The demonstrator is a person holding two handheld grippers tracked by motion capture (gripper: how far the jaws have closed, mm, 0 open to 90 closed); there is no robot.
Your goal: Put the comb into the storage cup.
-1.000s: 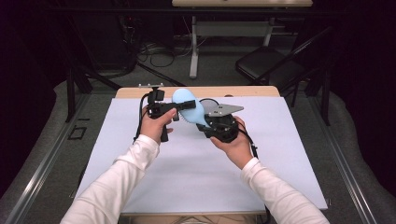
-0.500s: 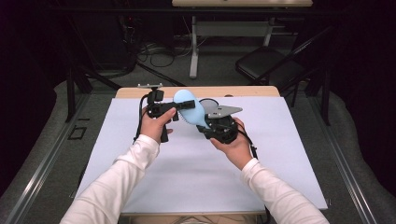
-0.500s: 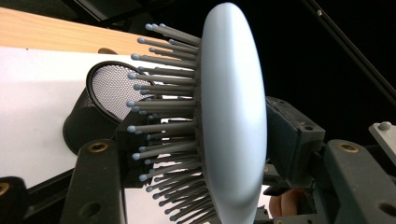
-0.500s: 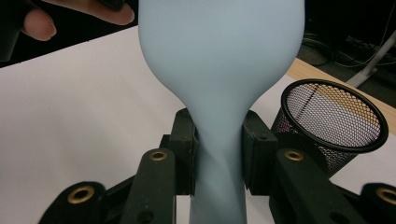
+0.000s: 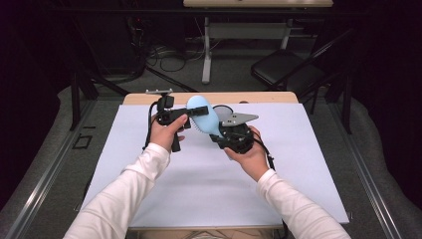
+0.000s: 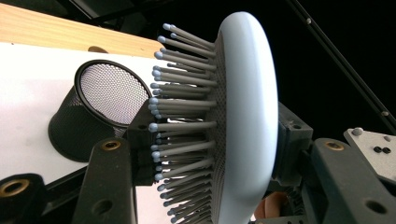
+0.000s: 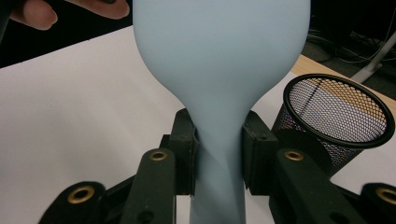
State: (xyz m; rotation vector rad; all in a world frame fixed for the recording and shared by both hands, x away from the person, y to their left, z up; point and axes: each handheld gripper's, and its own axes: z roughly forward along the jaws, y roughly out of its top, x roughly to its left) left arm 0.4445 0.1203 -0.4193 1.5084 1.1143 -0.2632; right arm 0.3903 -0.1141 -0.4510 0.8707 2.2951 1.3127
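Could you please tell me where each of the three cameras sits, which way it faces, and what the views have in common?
High view: above the person's side, looking forward and down on the white table; both forearms, left gripper and right gripper show.
Left gripper view: rides the left gripper, facing the blue hairbrush from its bristle side; its black jaws rise below.
Right gripper view: rides the right gripper, whose jaws clamp the brush's neck.
Shared: the hairbrush in all three; the mesh cup in both gripper views.
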